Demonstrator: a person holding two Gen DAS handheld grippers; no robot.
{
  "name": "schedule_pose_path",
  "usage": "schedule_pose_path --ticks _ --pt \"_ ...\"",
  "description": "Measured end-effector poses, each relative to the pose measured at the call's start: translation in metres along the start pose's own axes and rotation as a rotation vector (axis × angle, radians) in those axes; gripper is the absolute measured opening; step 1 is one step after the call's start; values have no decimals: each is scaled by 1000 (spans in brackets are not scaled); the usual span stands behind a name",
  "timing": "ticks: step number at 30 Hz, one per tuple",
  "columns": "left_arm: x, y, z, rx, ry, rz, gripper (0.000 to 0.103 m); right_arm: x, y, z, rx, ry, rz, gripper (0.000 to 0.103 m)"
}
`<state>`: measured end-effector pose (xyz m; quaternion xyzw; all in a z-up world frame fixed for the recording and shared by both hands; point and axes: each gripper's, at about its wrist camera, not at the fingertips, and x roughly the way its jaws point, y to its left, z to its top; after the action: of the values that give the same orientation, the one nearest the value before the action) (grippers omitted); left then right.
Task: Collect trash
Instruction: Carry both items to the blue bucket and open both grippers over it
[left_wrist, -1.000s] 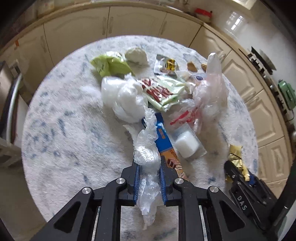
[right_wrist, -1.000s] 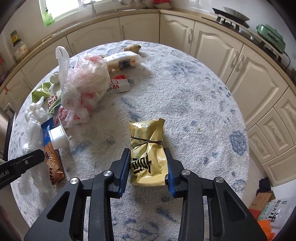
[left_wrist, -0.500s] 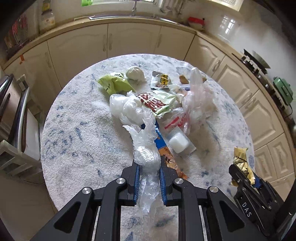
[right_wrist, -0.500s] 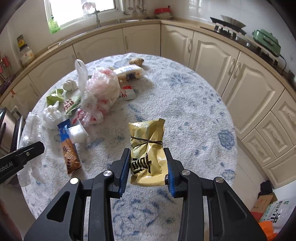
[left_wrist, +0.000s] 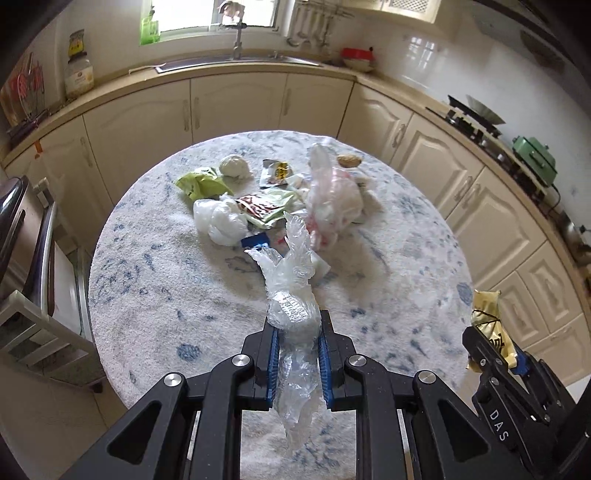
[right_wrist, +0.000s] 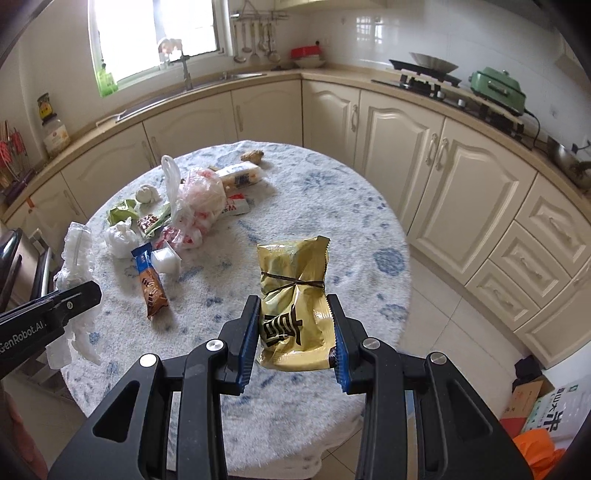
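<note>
My left gripper (left_wrist: 297, 334) is shut on a crumpled clear plastic wrapper (left_wrist: 291, 291) and holds it well above the round table (left_wrist: 147, 295); the wrapper also shows in the right wrist view (right_wrist: 75, 258). My right gripper (right_wrist: 293, 325) is shut on a gold snack packet (right_wrist: 293, 295) tied with a dark band, held above the table's near edge. That packet also shows in the left wrist view (left_wrist: 489, 325). Trash left on the table: a pink-white plastic bag (left_wrist: 332, 195), a white bag (left_wrist: 221, 221), a green wrapper (left_wrist: 199, 182), a brown-blue bar wrapper (right_wrist: 149, 280).
The table (right_wrist: 314, 206) has a blue-flecked white cloth. Cream cabinets (right_wrist: 424, 155) curve around behind it. A metal rack (left_wrist: 26, 288) stands left of the table. Boxes and an orange bag (right_wrist: 535, 439) lie on the floor at the right.
Both grippers have risen and pulled back from the table with their loads. The table and trash look smaller and farther away. Both grips are unchanged.
</note>
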<state>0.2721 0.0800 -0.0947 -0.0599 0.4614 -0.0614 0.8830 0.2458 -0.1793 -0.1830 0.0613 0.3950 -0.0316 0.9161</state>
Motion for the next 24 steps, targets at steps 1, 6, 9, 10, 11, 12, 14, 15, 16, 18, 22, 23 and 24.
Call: schedule_pose_path --ticks 1,6,9,10,11,12,14,15,16,18,22,23,24 --pt "-4 -5 -3 10 -4 -5 15 -3 -4 -2 6 -4 -4 35" --pt "-13 -33 -15 70 -6 -33 15 -19 -31 -13 53 -22 -40 35" --pt "-14 -57 -21 121 1 -60 15 -28 -51 -19 89 -29 -71 35" --pt "-13 -65 -22 137 4 -71 15 -30 -59 -21 103 -31 -83 35" --pt "-12 -74 -24 155 7 -81 15 -33 -68 -24 121 -34 -101 35" --pt "-11 -87 -26 179 13 -98 15 -36 -75 -26 133 -35 -115 35" --pt "-6 -105 -28 212 22 -119 15 -40 -93 -31 167 -38 -149 35" --pt "-4 -119 -31 238 29 -135 15 -41 -103 -33 188 -37 -167 35" --pt "-1 -127 -31 254 35 -143 15 -43 -113 -37 208 -35 -185 35" --pt "6 -151 -35 300 51 -173 15 -46 -133 -44 247 -27 -223 35" --pt "23 -196 -41 391 92 -225 15 -49 -174 -60 328 1 -302 35" --pt "29 -204 -41 404 100 -231 15 -50 -184 -65 349 9 -318 35" --pt "34 -217 -44 428 113 -242 15 -49 -194 -68 370 17 -336 35"
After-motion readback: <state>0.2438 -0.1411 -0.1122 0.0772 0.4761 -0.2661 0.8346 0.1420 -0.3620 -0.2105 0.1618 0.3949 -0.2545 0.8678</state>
